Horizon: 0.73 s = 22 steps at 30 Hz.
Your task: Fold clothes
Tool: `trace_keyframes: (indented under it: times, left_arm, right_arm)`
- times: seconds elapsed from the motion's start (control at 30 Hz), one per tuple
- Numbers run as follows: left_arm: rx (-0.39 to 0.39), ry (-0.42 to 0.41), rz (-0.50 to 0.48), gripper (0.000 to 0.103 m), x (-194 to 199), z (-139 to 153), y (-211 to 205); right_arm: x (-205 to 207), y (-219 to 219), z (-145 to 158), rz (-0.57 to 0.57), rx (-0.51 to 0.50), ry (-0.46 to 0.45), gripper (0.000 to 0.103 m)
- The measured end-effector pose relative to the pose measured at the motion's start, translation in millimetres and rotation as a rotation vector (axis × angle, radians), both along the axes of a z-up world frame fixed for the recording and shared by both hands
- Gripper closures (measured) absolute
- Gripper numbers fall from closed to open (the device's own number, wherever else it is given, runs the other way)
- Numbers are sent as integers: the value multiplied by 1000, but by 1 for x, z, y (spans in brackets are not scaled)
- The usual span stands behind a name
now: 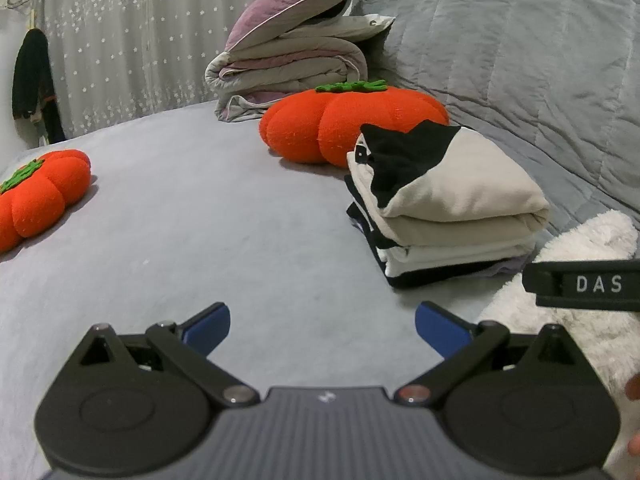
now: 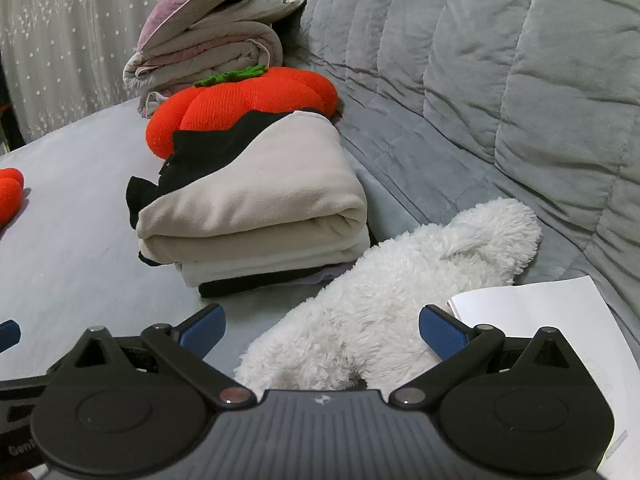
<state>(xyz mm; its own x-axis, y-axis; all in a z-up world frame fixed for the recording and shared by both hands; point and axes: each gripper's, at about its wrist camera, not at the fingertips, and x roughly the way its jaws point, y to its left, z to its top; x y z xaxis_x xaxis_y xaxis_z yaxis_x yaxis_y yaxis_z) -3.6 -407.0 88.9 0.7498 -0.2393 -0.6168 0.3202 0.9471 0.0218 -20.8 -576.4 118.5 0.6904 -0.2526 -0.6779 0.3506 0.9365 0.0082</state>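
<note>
Right wrist alone shows white paper (image 2: 536, 316); both grippers (image 1: 322, 330) (image 2: 320, 330) wide, empty.

The grey bed (image 1: 180, 208) carries folded clothes (image 1: 444, 216), two pumpkin cushions (image 1: 348, 120) (orange), a fluffy white garment (image 2: 384, 300).

Both of my handheld units looked the same: a ribbed dark grey body with a tiny white logo, two round black discs, and black linkage arms pinned with silver screws. The left gripper (image 1: 322, 330) and right gripper (image 2: 322, 330) each wore blue rubbery finger pads (image 2: 442, 330). One black side bar (image 1: 588, 285) read "DAS" in white.
</note>
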Motion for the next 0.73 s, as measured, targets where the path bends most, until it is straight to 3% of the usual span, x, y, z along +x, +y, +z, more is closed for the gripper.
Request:
trace_keyframes:
  times: [0.73]
  left_arm:
    - [-4, 7, -21, 0, -2, 1, -2]
  right_arm:
    - [2, 0, -2, 2, 3, 8, 0]
